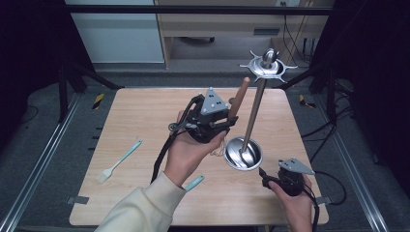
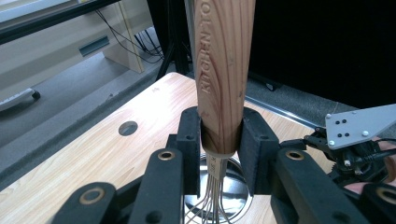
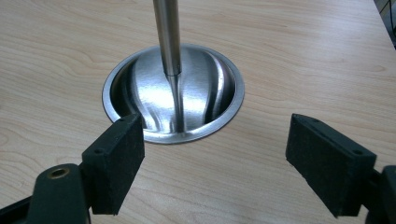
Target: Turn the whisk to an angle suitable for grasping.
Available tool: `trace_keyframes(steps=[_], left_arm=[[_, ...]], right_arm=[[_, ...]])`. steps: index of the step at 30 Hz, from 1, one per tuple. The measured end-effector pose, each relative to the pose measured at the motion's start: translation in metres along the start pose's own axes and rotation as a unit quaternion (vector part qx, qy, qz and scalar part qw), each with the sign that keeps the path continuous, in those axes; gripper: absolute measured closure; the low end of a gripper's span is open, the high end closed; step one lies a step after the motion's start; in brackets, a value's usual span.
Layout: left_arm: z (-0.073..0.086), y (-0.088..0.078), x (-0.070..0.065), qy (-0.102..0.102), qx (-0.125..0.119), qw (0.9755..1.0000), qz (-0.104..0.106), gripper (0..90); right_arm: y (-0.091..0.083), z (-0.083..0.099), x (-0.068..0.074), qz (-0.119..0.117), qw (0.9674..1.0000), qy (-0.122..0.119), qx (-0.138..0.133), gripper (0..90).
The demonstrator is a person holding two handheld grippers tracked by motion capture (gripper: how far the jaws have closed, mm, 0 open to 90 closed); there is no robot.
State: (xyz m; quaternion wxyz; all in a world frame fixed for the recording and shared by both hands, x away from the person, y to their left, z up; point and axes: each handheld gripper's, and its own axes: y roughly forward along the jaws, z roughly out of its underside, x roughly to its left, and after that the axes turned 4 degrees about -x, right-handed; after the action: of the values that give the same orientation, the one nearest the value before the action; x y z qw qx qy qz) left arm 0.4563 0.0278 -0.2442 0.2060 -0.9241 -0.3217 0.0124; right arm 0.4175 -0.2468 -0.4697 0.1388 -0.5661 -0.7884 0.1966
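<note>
A steel utensil stand has a bowl-shaped base (image 1: 243, 153), a slim pole (image 1: 255, 111) and a star-shaped hook ring (image 1: 267, 67) on top. My left gripper (image 1: 231, 121) hangs above the table just left of the pole, shut on a whisk's wooden handle (image 1: 239, 99). In the left gripper view the handle (image 2: 223, 70) stands upright between the pads, and the wires hang over the base (image 2: 233, 191). My right gripper (image 1: 263, 176) rests low at the front right, open. Its jaws face the base (image 3: 205, 93) and pole (image 3: 169, 37) with nothing between them.
A brush with a teal handle (image 1: 118, 162) lies at the table's left. Another teal handle (image 1: 194, 182) pokes out beside the left forearm. The wooden table (image 1: 145, 121) has a small round hole (image 2: 128, 128). Dark frame rails run along both sides.
</note>
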Motion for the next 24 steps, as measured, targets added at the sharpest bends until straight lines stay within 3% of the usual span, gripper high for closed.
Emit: trace_keyframes(steps=[24], left_arm=[[-0.005,0.017,-0.005,-0.012,0.008,0.9998,-0.015,71.5]], right_arm=[[-0.003,-0.001,0.002,-0.005,1.0,0.0,-0.003,19.7]])
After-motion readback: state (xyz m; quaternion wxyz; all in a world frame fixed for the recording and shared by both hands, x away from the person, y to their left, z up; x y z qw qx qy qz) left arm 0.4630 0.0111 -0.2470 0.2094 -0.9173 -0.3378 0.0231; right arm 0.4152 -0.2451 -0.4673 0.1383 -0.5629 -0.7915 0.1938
